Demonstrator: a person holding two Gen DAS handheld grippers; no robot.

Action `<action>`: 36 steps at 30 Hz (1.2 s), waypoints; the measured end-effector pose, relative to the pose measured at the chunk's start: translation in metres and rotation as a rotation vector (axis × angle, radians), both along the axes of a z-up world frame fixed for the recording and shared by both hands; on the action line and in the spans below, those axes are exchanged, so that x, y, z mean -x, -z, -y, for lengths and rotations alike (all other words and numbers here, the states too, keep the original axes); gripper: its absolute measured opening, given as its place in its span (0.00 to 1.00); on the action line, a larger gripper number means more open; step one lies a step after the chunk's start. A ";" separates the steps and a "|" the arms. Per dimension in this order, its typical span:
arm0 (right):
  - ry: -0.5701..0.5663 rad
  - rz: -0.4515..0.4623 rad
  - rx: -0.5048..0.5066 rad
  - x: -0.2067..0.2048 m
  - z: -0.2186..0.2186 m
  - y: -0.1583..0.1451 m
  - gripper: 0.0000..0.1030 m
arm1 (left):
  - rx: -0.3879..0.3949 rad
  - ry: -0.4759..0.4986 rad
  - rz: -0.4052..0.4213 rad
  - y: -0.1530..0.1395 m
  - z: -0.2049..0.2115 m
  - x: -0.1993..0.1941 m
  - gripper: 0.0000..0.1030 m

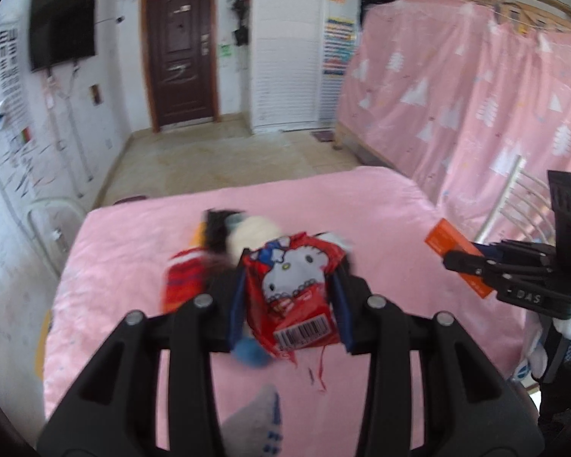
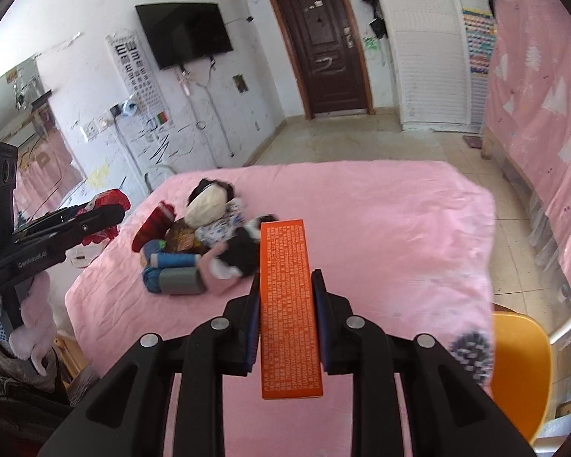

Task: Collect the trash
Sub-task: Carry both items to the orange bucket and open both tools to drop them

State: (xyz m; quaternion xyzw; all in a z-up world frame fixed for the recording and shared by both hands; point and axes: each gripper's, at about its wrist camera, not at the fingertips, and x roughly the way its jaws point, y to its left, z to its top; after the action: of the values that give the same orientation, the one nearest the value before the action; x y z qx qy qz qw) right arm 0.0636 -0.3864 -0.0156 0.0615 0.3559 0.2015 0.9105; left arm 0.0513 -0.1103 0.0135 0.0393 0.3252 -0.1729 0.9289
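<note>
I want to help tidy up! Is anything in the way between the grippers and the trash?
No. The left hand-held gripper already clamps the crumpled red cartoon-cat wrapper, and the right hand-held gripper clamps the flat orange cardboard box. No bin shows in either view.

A wrapper point(image 1: 291, 297) sits between the fingers of the left claw point(image 1: 289, 301), above the surface point(image 2: 380, 205). A flat box point(image 2: 289, 304) sits between the fingers of the right claw point(image 2: 287, 320), to the wrapper's right. A pile of socks and toys point(image 2: 205, 236) lies on the surface ahead, left of the box. Behind stand a door point(image 2: 323, 42) and television point(image 2: 184, 34).
</note>
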 end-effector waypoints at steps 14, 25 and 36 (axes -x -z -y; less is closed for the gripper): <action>0.324 0.019 0.031 0.032 0.146 0.013 0.14 | 0.092 0.442 -0.096 -0.007 0.184 -0.005 0.36; 0.459 -0.040 -0.020 0.046 0.211 0.059 0.14 | 0.085 0.536 -0.286 0.029 0.302 -0.028 0.36; 0.476 -0.091 -0.022 0.046 0.214 0.079 0.18 | 0.068 0.526 -0.326 0.040 0.322 -0.032 0.61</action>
State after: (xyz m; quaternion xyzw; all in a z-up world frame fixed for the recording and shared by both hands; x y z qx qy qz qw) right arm 0.0176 -0.6006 -0.0941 0.1624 0.3698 -0.0182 0.9146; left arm 0.0833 -0.4324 -0.0268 0.0628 0.4425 -0.4221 0.7887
